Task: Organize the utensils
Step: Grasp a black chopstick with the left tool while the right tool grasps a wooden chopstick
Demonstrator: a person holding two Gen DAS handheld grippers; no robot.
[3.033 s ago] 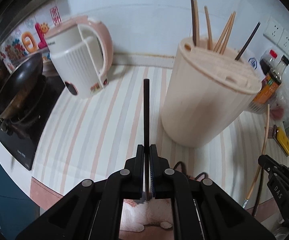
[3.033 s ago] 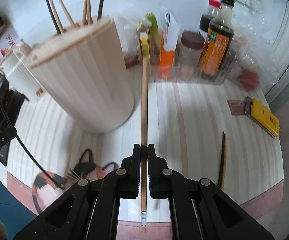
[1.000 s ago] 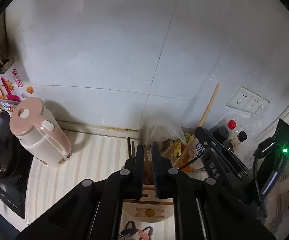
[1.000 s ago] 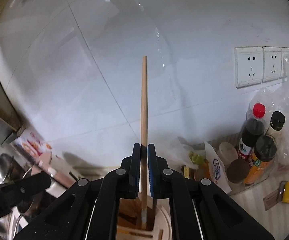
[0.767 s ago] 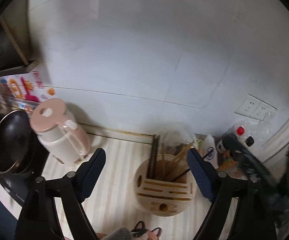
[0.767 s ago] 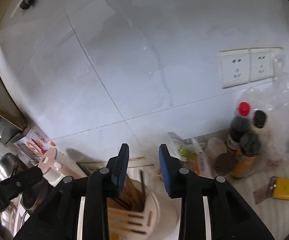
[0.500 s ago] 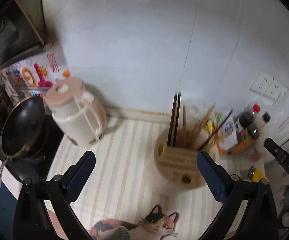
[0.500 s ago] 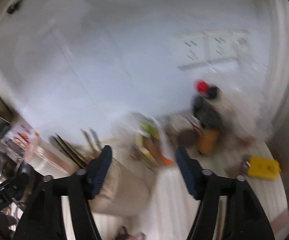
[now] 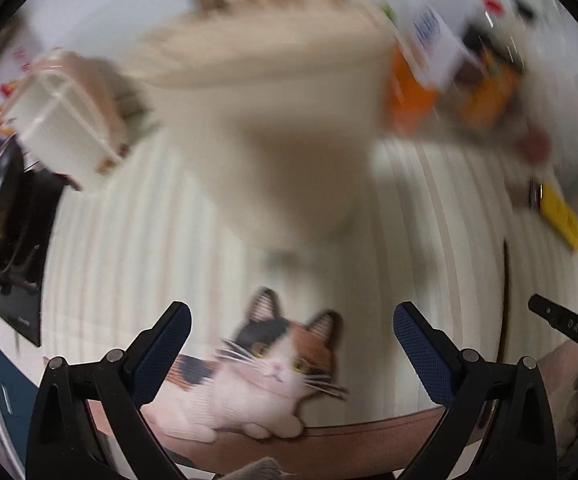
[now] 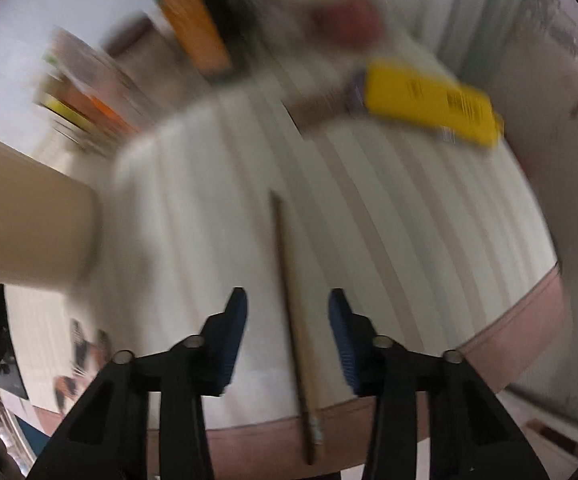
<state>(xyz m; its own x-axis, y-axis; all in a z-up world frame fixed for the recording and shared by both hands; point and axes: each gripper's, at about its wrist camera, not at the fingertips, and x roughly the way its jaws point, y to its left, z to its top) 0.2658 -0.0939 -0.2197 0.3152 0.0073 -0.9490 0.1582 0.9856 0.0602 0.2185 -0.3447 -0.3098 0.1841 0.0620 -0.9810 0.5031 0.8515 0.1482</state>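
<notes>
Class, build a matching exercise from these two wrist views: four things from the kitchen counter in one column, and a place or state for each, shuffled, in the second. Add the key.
Things
1. dark wooden chopstick
2. yellow flat box
3. cream ribbed utensil holder
4. left gripper

Places or states
A. stands upright with sticks poking out of its top
B. lies on the striped mat between the right gripper's open jaws
C. jaws spread wide over the cat picture, nothing in them
D. lies flat towards the far right of the mat

Pairs: 1-B, 2-D, 3-A, 4-C
</notes>
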